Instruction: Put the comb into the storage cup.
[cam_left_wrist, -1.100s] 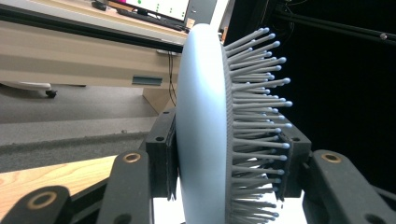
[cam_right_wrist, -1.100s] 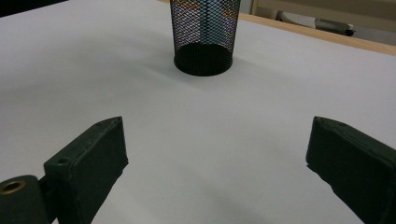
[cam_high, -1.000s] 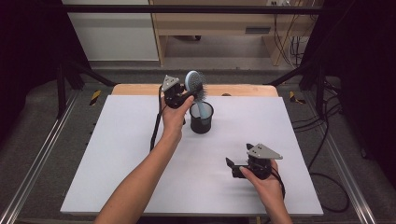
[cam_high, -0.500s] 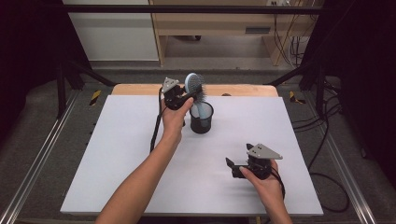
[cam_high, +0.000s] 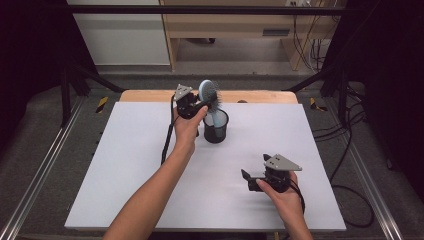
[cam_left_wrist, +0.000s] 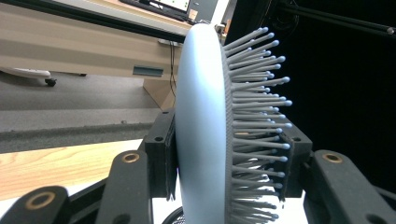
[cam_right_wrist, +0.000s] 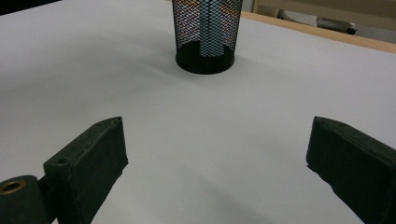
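Jaws of left gripper (cam_left_wrist: 229, 158) pinching hairbrush (cam_left_wrist: 205, 121), handle half hidden inside mesh cup (cam_high: 216, 126); right gripper (cam_right_wrist: 217, 154) spread

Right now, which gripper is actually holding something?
The left gripper: its jaws clamp the head of the pale blue hairbrush, handle down in the black mesh cup. The right gripper rests open on the table, nothing between its jaws.

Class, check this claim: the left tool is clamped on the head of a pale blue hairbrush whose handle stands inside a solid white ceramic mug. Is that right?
Not quite. The left tool does clamp the hairbrush head, and the handle does stand inside a container, but that is a black wire-mesh cup, not a solid white ceramic mug. The right gripper view shows the mesh, with the pale handle visible through it.
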